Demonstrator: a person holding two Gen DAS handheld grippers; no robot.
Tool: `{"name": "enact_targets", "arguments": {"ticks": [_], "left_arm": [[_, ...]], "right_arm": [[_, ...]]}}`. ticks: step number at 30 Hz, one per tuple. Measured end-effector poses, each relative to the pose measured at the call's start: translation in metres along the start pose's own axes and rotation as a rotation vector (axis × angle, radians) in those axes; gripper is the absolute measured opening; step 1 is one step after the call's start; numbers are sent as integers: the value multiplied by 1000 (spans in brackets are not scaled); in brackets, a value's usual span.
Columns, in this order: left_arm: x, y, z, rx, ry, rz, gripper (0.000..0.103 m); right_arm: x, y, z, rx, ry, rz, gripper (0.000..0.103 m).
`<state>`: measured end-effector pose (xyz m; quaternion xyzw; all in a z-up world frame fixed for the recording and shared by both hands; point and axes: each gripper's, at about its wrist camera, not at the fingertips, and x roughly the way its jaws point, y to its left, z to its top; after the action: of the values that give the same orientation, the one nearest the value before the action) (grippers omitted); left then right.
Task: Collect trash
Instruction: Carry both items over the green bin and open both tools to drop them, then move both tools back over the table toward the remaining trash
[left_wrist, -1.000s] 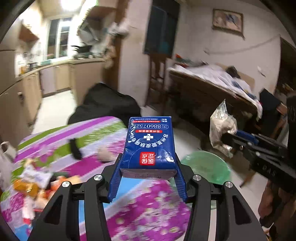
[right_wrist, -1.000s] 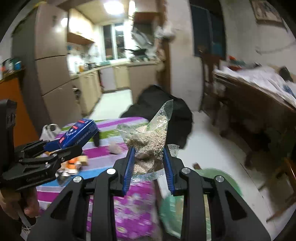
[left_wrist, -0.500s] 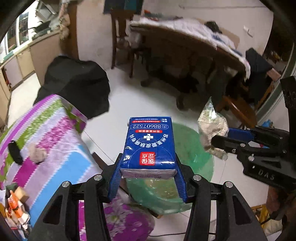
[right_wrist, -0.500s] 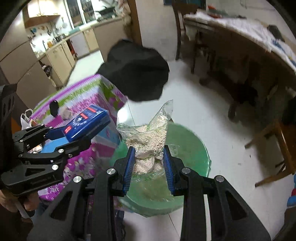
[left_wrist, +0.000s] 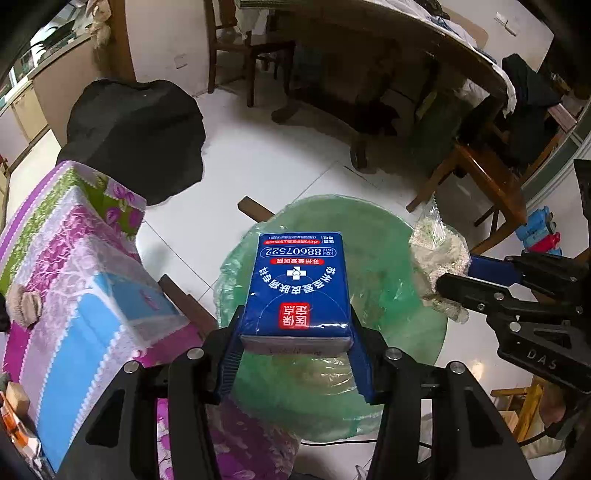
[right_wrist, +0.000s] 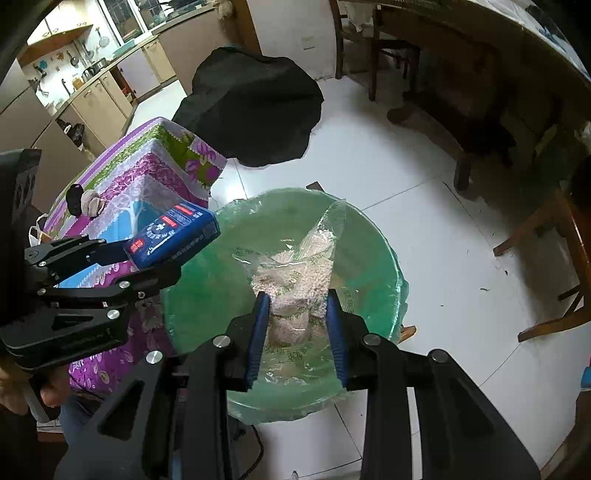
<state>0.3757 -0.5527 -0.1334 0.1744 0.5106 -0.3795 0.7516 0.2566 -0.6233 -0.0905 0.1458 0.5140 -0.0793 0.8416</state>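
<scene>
Left gripper (left_wrist: 295, 354) clamps a blue tissue pack (left_wrist: 297, 286) between its pads, held over the green-lined bin (left_wrist: 388, 254) on the floor. Right gripper (right_wrist: 295, 328), jaws narrow, pinches a clear bag of white grains (right_wrist: 295, 273) above the bin's middle. Table corner with purple cloth (right_wrist: 147, 177) just beside the bin rim.

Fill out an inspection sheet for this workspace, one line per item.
Surface: table under striped floral cloth, beside the bin.
Job's things: blue tissue pack and clear bag of pale granules, both held over the green-lined bin.
Clutter: small dark and beige items on the cloth; wrappers at its edge.
Grippers: left gripper shut on the pack; right gripper shut on the bag.
Cables: one black cable on the floor by the bin.
Surroundings: white tile floor, black cloth heap, wooden chairs, kitchen counter.
</scene>
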Motion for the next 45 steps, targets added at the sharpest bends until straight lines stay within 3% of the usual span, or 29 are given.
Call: {"name": "enact_targets", "arguments": {"ticks": [10, 17, 21, 36, 42, 45], "left_arm": [[24, 4, 3, -18, 25, 2, 52], [23, 4, 1, -31, 26, 2, 53], [23, 5, 1, -40, 23, 12, 63], [15, 10, -3, -45, 10, 32, 64], [-4, 18, -16, -44, -20, 40, 64], [-25, 27, -31, -39, -62, 37, 69]], "right_arm": [[16, -13, -3, 10, 22, 22, 31], [20, -12, -5, 6, 26, 24, 31], [21, -12, -5, 10, 22, 25, 32], [15, -15, -9, 16, -1, 16, 35], [5, -12, -19, 4, -55, -5, 56], [-8, -1, -29, -11, -129, -4, 68]]}}
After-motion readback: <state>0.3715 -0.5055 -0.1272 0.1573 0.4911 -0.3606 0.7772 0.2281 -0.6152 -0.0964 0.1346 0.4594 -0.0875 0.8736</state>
